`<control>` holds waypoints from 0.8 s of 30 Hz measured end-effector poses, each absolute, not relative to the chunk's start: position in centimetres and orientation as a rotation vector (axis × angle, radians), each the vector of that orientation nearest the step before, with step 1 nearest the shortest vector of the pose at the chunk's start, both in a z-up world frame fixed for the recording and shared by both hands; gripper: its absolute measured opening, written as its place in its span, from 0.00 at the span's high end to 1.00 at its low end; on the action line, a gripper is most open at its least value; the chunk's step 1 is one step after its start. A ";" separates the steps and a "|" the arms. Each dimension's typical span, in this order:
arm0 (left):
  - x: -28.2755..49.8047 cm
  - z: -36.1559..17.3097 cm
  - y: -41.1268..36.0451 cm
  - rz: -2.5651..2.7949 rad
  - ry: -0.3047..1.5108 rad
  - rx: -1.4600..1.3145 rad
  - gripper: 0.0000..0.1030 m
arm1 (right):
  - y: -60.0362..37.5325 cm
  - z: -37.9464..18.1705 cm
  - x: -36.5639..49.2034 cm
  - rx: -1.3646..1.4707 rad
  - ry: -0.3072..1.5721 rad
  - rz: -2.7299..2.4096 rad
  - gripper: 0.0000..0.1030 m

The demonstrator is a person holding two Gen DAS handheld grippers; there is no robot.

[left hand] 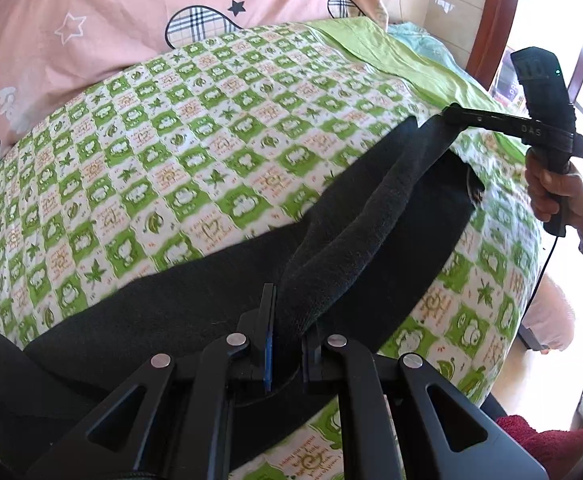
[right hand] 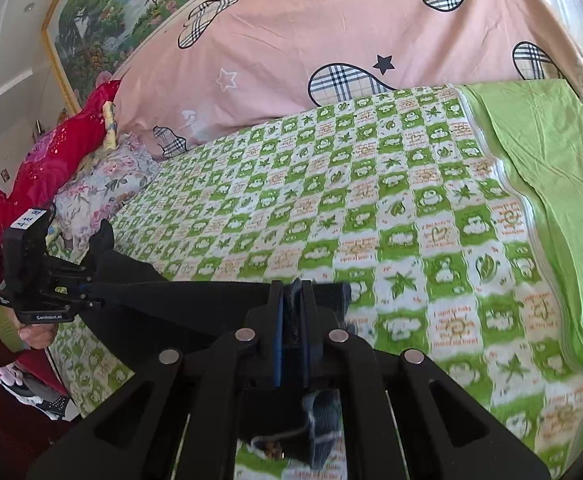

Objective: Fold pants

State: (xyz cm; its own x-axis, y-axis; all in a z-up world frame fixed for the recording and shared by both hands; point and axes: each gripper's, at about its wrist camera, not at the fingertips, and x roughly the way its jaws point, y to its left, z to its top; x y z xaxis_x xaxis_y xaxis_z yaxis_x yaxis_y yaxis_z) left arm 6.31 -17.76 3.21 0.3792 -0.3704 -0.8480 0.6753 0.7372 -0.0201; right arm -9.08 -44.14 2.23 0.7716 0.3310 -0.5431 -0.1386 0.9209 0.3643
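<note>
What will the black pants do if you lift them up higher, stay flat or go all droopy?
Probably droopy. The black pants already sag in a soft rope between the left gripper and the right gripper, so they look floppy, not stiff. The fabric looks thick and fuzzy, so it likely won't slip out easily. The rest lying on the checked bedspread would likely trail behind.
</note>
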 end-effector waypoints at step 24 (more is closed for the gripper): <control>2.3 0.4 -15.0 -0.618 1.041 0.239 0.47 | -42.8 0.6 -15.8 0.376 0.648 0.056 0.63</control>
